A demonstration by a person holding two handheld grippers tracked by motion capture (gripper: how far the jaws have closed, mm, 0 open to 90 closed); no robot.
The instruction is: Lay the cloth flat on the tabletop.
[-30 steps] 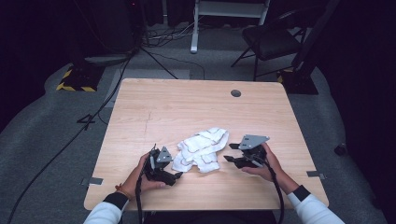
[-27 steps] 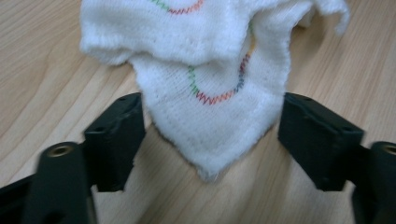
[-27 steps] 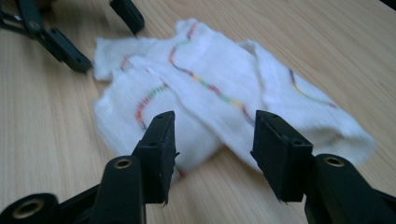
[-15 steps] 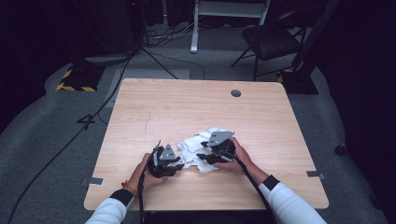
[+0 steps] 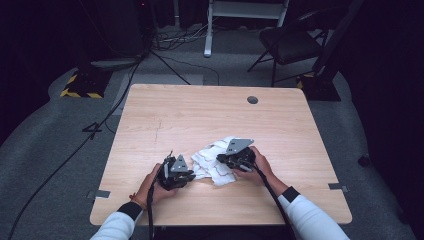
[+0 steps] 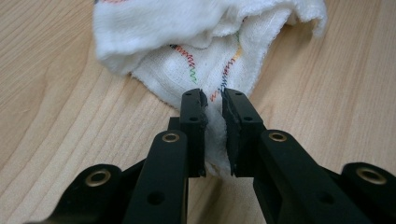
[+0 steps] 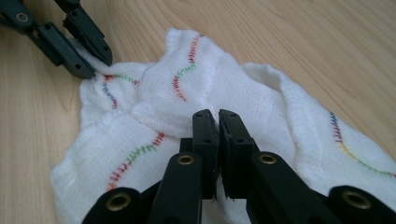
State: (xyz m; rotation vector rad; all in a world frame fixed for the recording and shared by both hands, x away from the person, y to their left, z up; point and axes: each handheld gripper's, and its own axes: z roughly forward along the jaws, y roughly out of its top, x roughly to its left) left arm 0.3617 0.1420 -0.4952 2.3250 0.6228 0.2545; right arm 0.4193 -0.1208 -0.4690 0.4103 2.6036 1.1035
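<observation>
A crumpled white cloth (image 5: pixel 212 161) with wavy coloured stitching lies on the wooden table (image 5: pixel 210 115), near its front edge. My left gripper (image 5: pixel 189 175) is at the cloth's left side. In the left gripper view it (image 6: pixel 214 100) is shut on a thin edge of the cloth (image 6: pixel 205 32), which shows white between the jaws. My right gripper (image 5: pixel 221 161) reaches over the cloth from the right. In the right gripper view it (image 7: pixel 218 116) is pressed shut at a raised fold of the cloth (image 7: pixel 219 88). The left gripper (image 7: pixel 95 63) pinches the far corner there.
A round cable hole (image 5: pixel 252 100) sits near the table's far edge. Beyond the table, on the grey floor, are a black chair (image 5: pixel 295 42), a white stand leg (image 5: pixel 207 30) and trailing cables (image 5: pixel 100 127).
My right gripper has moved left from the cloth's right side to over its middle, bunching the cloth narrower. The left gripper has stayed at the left edge.
</observation>
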